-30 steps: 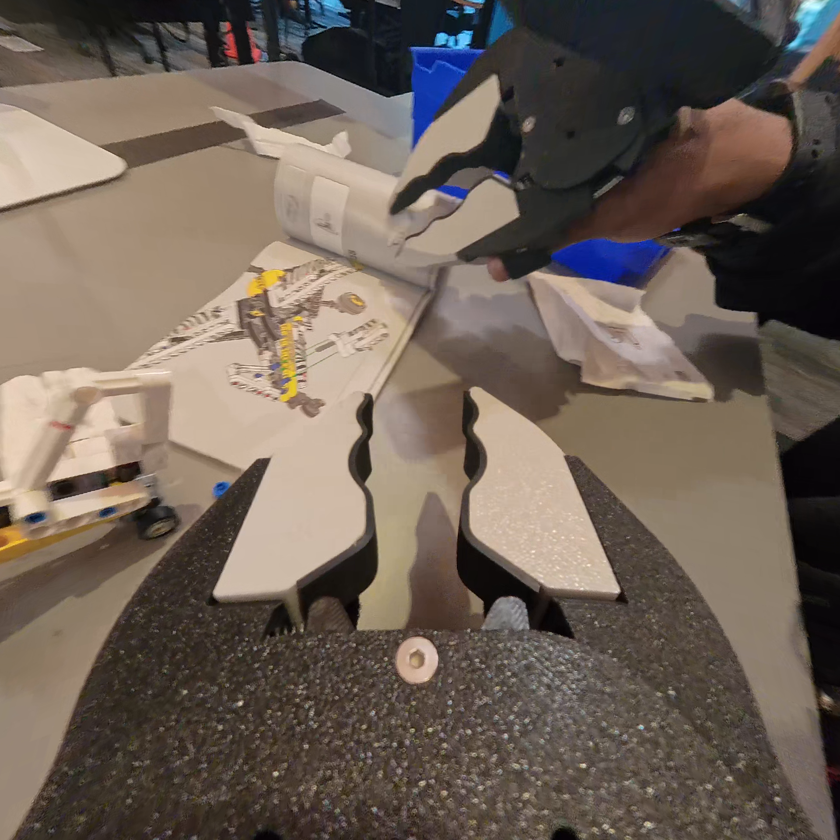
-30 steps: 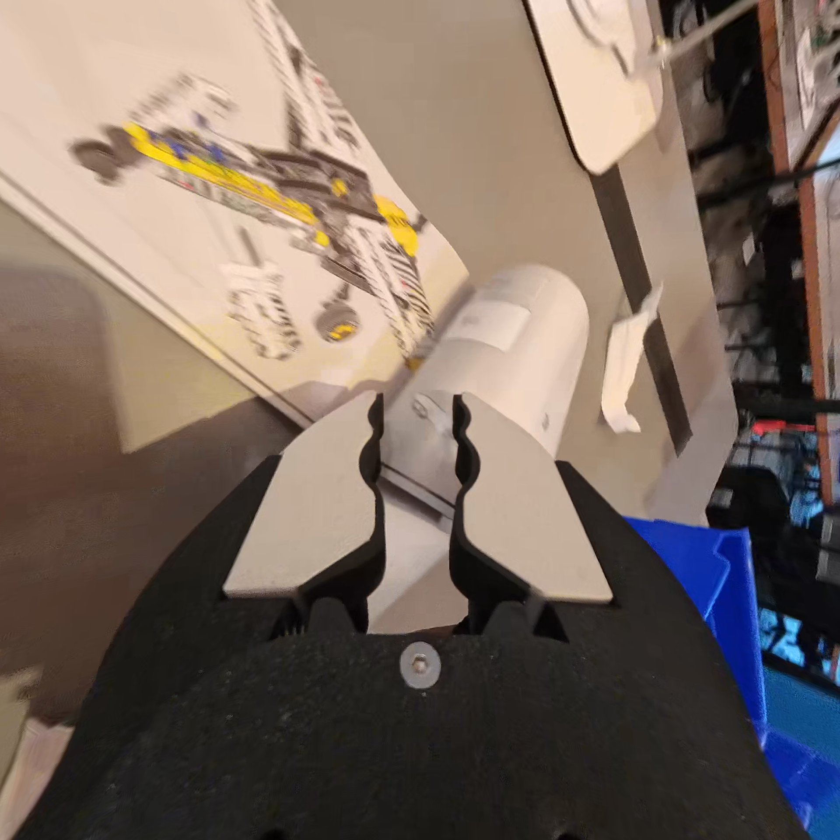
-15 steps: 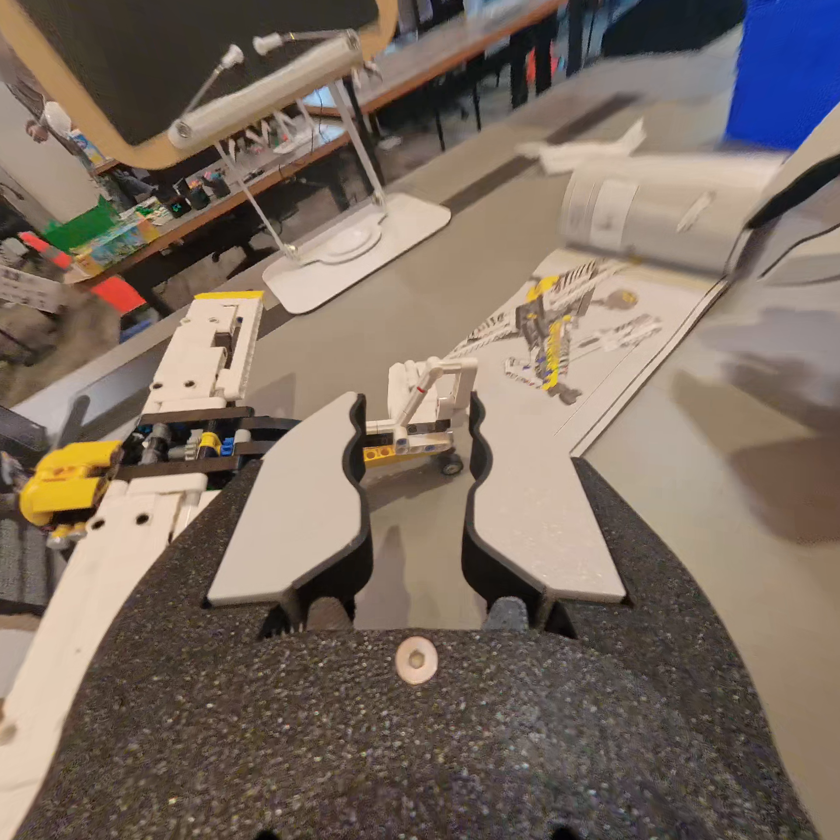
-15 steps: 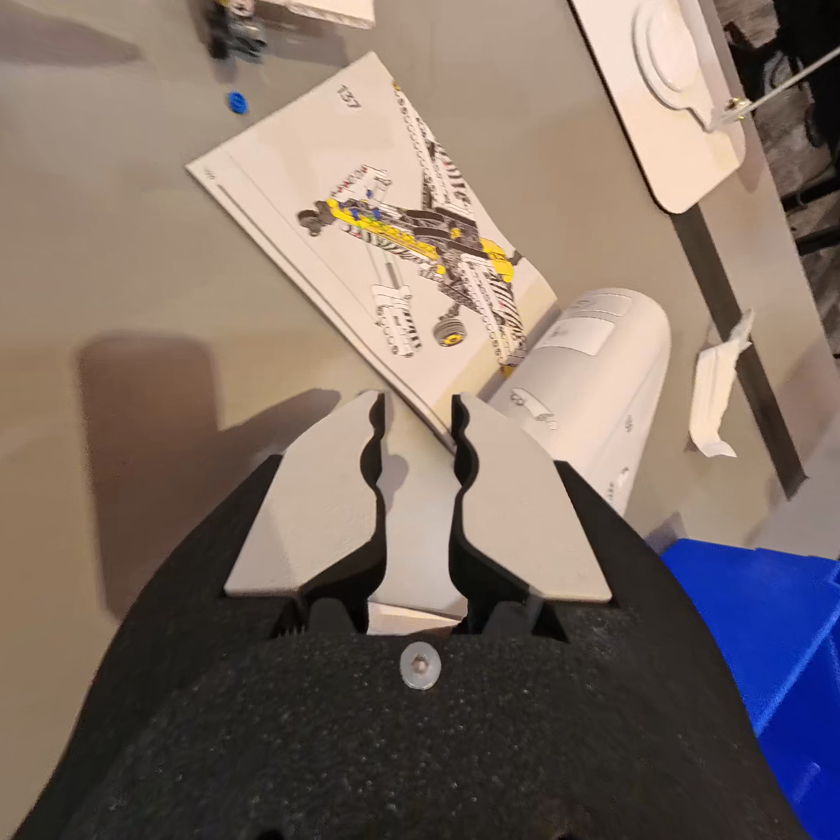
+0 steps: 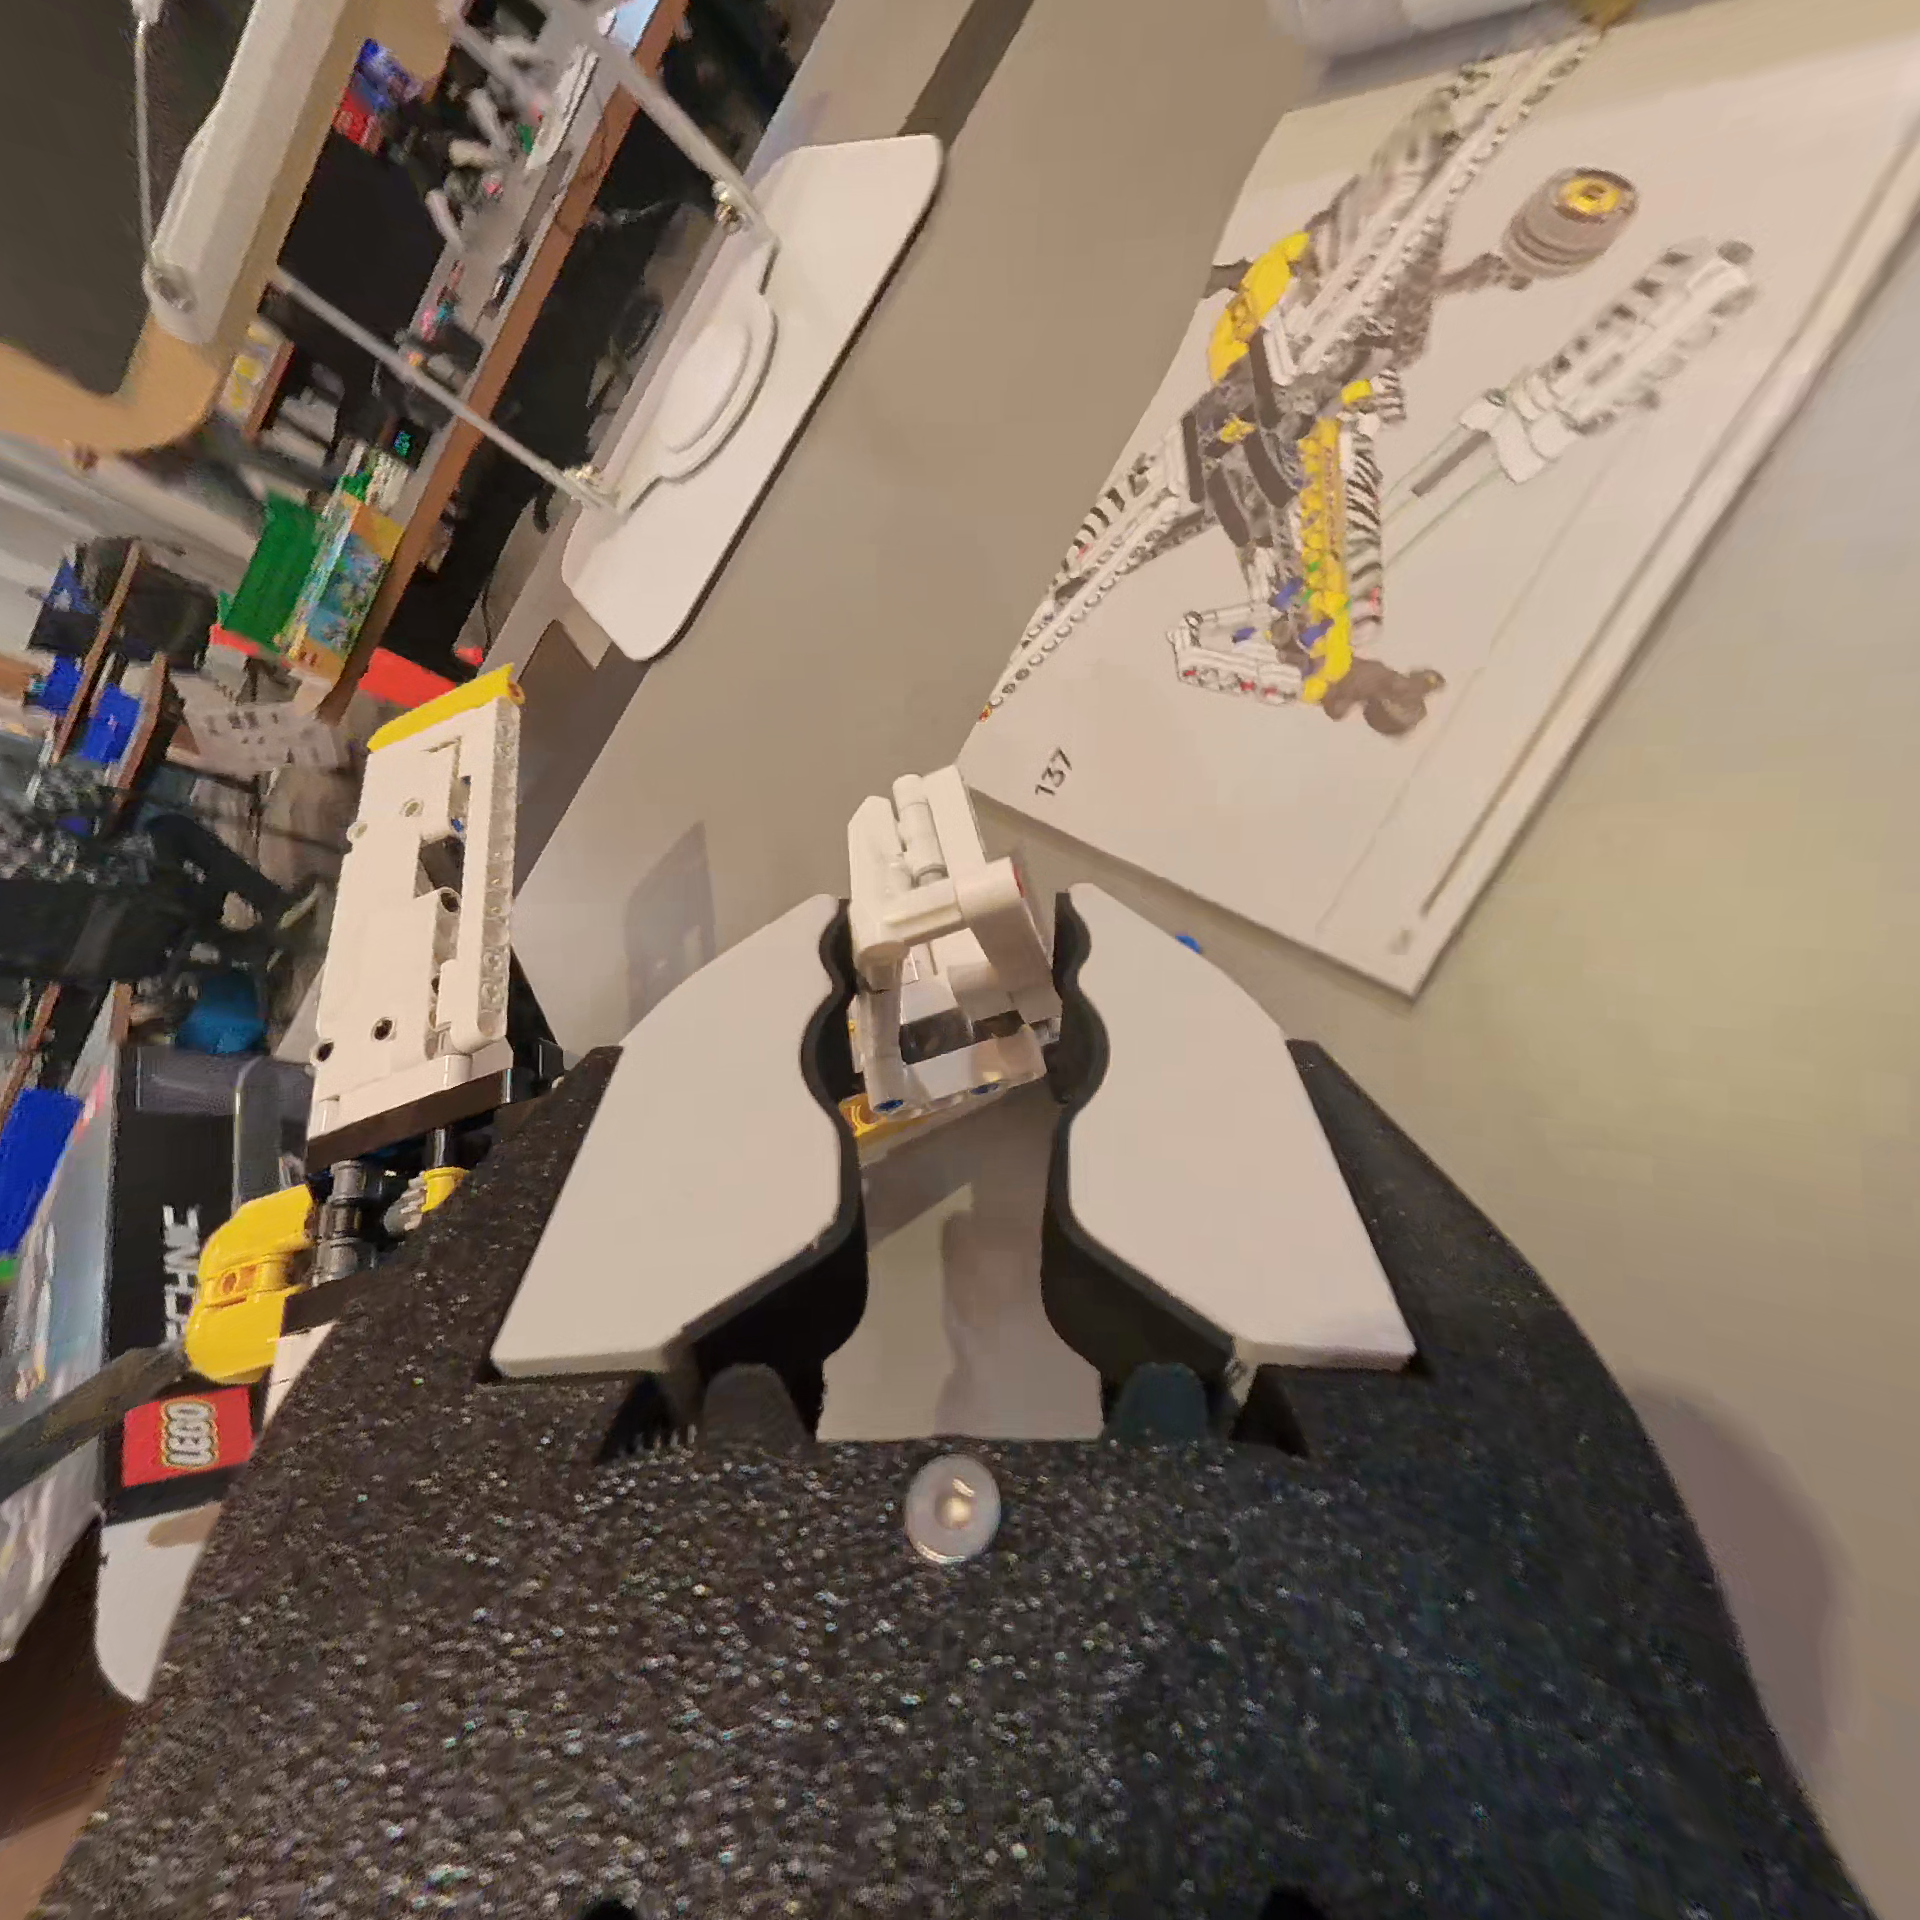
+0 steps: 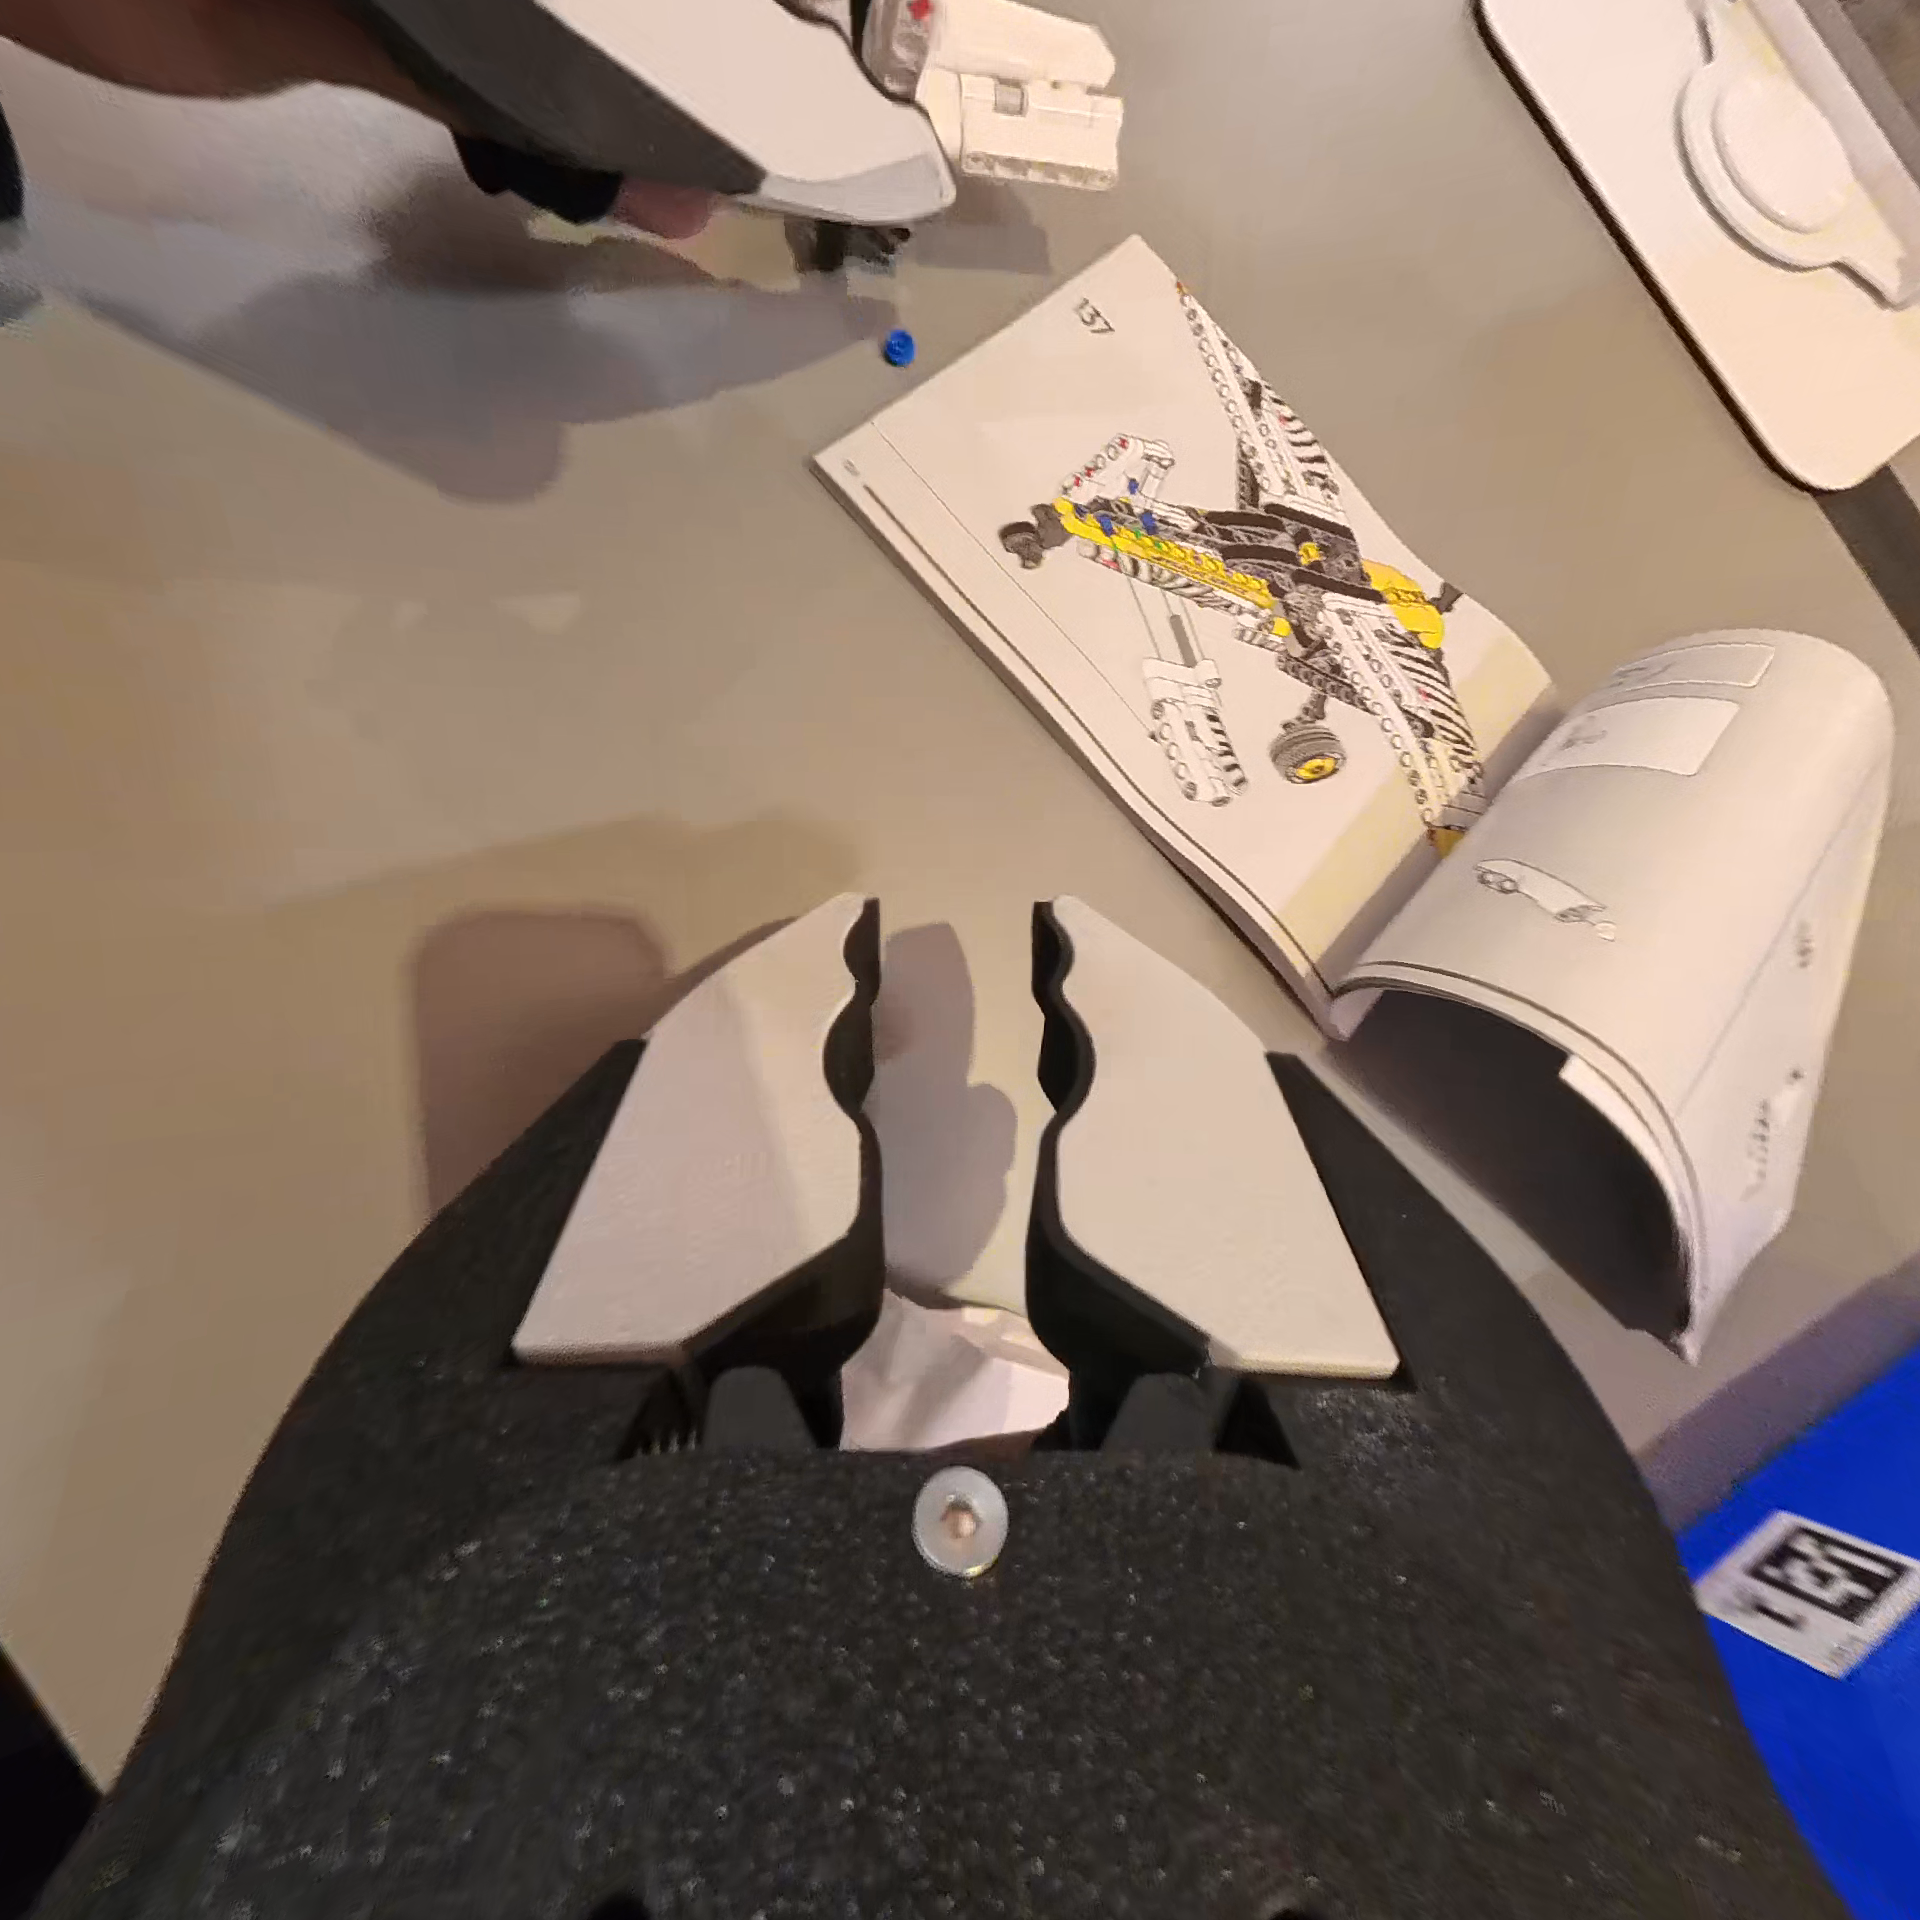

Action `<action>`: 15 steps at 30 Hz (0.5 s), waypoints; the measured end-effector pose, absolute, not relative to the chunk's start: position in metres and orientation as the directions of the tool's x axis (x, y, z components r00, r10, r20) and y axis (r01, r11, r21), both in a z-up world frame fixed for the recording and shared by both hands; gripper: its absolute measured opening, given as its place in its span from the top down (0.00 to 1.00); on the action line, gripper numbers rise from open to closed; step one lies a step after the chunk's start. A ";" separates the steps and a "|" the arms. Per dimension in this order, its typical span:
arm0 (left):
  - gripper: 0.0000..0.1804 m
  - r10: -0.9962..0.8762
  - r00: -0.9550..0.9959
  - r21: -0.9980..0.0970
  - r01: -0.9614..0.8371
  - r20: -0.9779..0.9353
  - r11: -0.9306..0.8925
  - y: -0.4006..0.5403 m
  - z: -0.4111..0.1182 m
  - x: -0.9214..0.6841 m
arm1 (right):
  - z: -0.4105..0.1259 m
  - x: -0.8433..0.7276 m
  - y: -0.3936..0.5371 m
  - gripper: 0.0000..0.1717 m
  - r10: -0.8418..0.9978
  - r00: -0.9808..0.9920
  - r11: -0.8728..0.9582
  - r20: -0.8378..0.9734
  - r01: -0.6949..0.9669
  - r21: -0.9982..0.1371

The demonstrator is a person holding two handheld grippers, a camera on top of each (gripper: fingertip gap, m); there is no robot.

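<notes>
Your left gripper (image 5: 951, 935) pinches a small white brick-built model (image 5: 951, 977) between both pads, on the grey table (image 5: 831, 520) just beside the open instruction booklet (image 5: 1455, 520). Your right gripper (image 6: 956, 925) hovers over bare tabletop with its fingers parted around nothing, the booklet's curled pages (image 6: 1662, 935) to its right.
</notes>
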State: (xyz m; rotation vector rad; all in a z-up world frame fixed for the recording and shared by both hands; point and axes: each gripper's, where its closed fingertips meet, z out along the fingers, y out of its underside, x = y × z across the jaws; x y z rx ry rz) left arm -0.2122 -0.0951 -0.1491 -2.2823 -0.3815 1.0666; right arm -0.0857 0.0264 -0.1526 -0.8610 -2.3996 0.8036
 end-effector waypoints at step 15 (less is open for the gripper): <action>0.80 0.138 0.828 -0.675 -0.333 -0.543 -0.659 -0.169 -0.144 -0.100 | -0.160 -0.072 -0.087 0.78 0.550 -0.818 0.468 -0.169 0.469 -0.749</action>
